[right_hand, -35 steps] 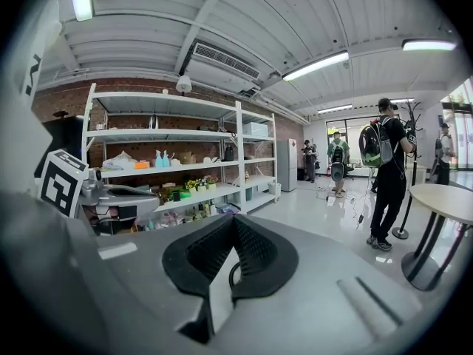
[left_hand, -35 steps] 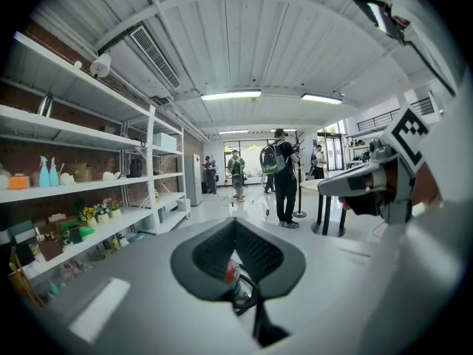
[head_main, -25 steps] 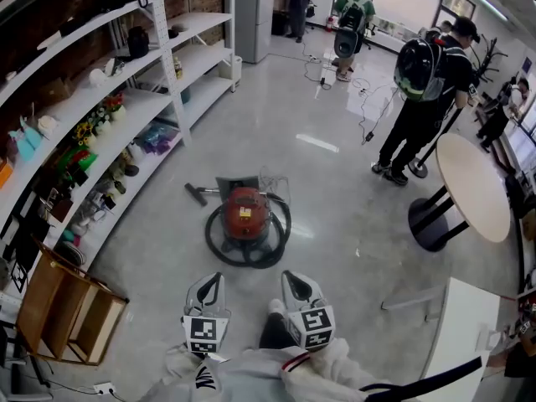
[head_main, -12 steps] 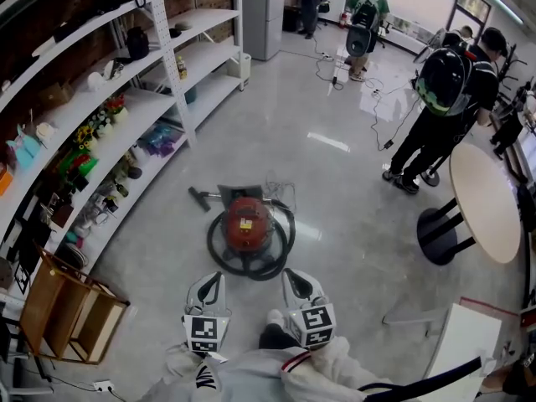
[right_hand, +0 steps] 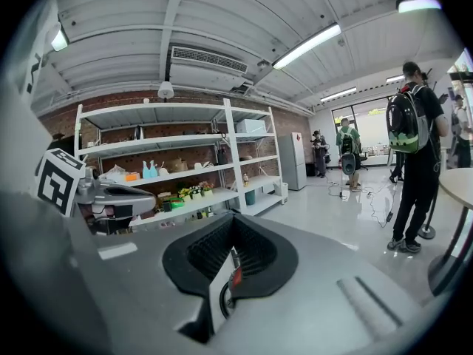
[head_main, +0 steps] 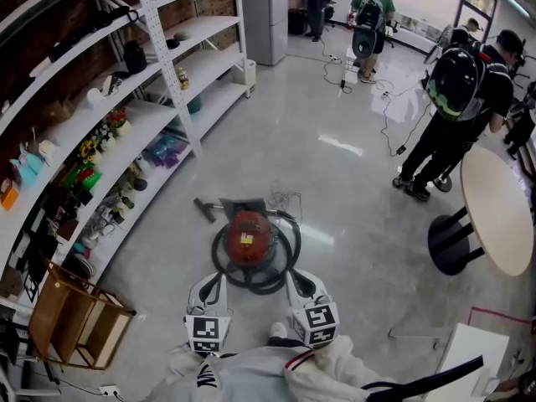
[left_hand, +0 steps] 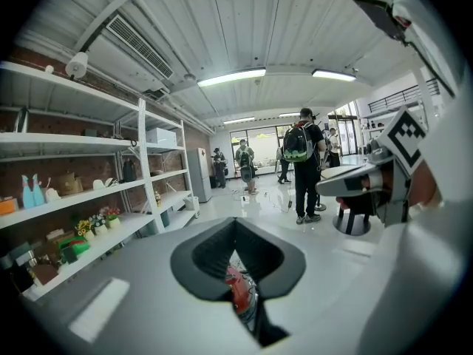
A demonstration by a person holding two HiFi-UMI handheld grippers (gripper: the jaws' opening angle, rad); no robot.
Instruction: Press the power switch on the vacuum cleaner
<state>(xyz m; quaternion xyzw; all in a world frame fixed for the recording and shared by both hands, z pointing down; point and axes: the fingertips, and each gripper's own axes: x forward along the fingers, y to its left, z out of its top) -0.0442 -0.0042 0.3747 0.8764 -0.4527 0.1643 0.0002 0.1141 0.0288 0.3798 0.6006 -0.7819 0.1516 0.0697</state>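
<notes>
- Running along the left side of the room: tall white shelving (head_main: pixel 126 132), loaded with flowers, bottles and other small things.
- Standing at the right edge: a round table (head_main: pixel 502 212) on a dark foot, with a person carrying a green backpack (head_main: pixel 461 90) just beside.
- Sitting on the floor at lower left, near the shelving: an open wooden crate (head_main: pixel 71 325).
- Resting on the glossy floor, straight ahead of both tongs and apart from them: the red vacuum cleaner (head_main: pixel 249 234), ringed by its black hose (head_main: pixel 285 268).
- Held low and side by side, both aimed at the red body: left gripper (head_main: pixel 215 280) and right gripper (head_main: pixel 296 276), each with jaws brought together, nothing clamped, only a thin slit showing red behind.
</notes>
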